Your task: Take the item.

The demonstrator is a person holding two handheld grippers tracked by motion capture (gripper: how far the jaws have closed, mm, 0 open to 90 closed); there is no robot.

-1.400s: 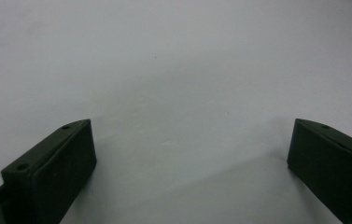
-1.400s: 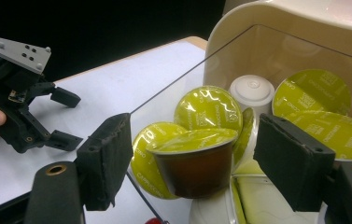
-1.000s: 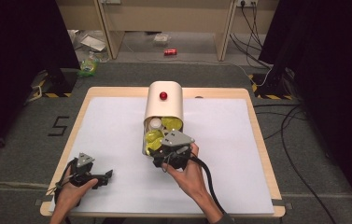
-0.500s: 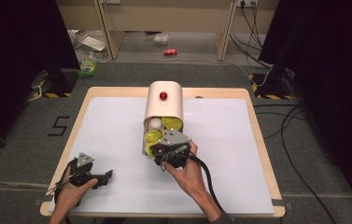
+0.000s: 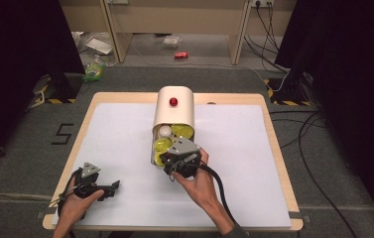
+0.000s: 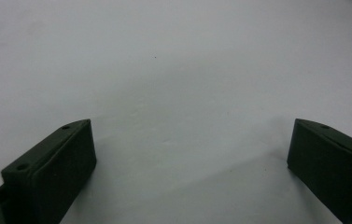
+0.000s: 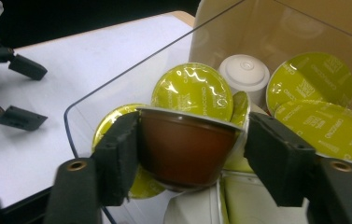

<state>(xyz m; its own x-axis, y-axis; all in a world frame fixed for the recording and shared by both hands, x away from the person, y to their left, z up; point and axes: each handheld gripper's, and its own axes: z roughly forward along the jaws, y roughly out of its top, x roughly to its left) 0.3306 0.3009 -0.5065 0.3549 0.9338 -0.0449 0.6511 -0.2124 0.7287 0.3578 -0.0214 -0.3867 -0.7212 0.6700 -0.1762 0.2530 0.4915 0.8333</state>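
Observation:
A cream dispenser (image 5: 174, 106) with a red knob lies mid-table. Its clear drawer (image 7: 117, 79) holds several yellow-green-lidded capsules (image 7: 192, 91) and a white one (image 7: 244, 74). My right gripper (image 7: 192, 142) reaches into the drawer's near end (image 5: 160, 154). Its jaws have just been closing and now press on a brown capsule (image 7: 183, 149), the left pad on its cup and the right pad at its rim. My left gripper (image 5: 114, 190) rests at the table's front left, jaws wide apart over bare white tabletop (image 6: 190, 154), holding nothing.
The white tabletop (image 5: 254, 163) has a wooden rim. On the floor behind it are a red can (image 5: 180, 55), some litter and cables. The right gripper's cable (image 5: 219, 188) trails back along the forearm.
The right gripper's jaws have drawn in around the capsule at the drawer's near end. Both hands stay where they were.

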